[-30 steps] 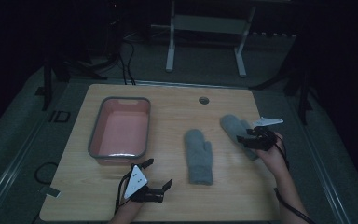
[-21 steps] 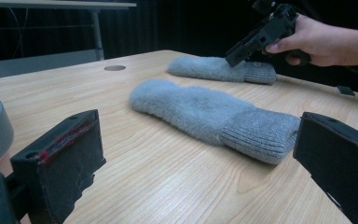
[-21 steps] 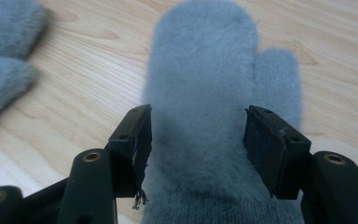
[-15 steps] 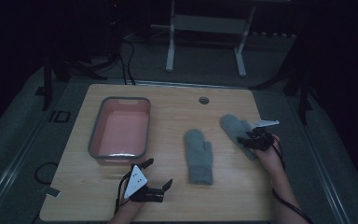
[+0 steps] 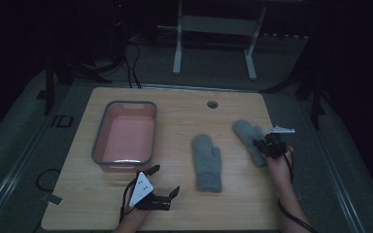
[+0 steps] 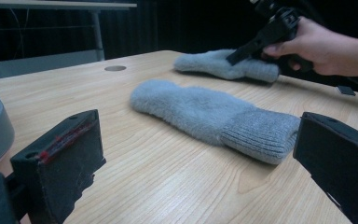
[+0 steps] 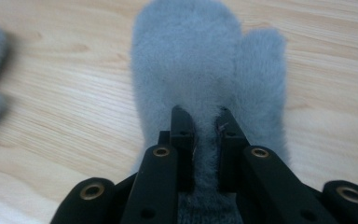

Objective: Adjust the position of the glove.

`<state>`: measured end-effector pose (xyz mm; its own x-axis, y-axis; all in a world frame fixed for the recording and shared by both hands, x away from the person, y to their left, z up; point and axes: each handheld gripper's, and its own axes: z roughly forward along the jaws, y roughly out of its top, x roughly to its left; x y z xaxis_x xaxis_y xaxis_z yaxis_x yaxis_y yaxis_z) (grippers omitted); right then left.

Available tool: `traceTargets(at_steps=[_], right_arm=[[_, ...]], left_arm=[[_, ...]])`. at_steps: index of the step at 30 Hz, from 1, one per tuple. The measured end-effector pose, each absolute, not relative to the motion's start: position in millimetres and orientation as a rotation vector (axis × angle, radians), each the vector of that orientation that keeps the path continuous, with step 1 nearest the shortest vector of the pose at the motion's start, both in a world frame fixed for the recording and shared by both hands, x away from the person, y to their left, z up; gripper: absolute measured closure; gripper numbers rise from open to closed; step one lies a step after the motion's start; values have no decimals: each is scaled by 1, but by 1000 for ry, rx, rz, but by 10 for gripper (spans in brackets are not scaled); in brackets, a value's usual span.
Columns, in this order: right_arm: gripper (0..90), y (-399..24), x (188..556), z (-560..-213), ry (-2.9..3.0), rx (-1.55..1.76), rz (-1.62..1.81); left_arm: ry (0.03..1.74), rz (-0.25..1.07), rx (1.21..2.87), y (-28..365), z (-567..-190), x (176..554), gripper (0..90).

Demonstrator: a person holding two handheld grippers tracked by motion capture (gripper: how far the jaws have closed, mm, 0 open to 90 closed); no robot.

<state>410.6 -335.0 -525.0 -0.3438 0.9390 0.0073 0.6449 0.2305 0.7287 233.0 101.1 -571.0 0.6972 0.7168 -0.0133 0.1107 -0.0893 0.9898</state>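
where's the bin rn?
High view: the bin sits on the table's left half, beyond the left gripper, left of the middle mitten.

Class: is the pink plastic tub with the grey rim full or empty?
Empty. The high view shows the pink plastic tub with the grey rim with a bare pink floor; both grey mittens lie outside it on the table.

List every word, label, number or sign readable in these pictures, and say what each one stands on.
"ID": pale letters on the dark grey floor mat, left of the light wooden table.
No other text can be read: none on the pink tub with a grey rim, the two grey fleece mittens, or either black gripper.
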Motion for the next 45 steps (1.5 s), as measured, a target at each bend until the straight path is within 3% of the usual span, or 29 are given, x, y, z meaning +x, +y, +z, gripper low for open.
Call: traceTargets(at_steps=[7, 15, 28, 32, 37, 45], right_arm=[[813, -317, 364, -498, 1882, 1525, 886], [811, -310, 329, -502, 1768, 1683, 935], [773, -315, 332, -544, 1796, 1766, 860], [716, -311, 331, -545, 1812, 1720, 830], [508, -314, 330, -533, 1858, 1660, 876], [483, -324, 340, -516, 1976, 1541, 964]], left_arm=[[687, 583, 1606, 101, -571, 232, 18], [687, 583, 1605, 101, -571, 232, 18], [683, 584, 1614, 100, -571, 232, 18], [681, 583, 1613, 100, -571, 232, 18], [677, 586, 1613, 100, -571, 232, 18], [681, 585, 1614, 100, -571, 232, 18]])
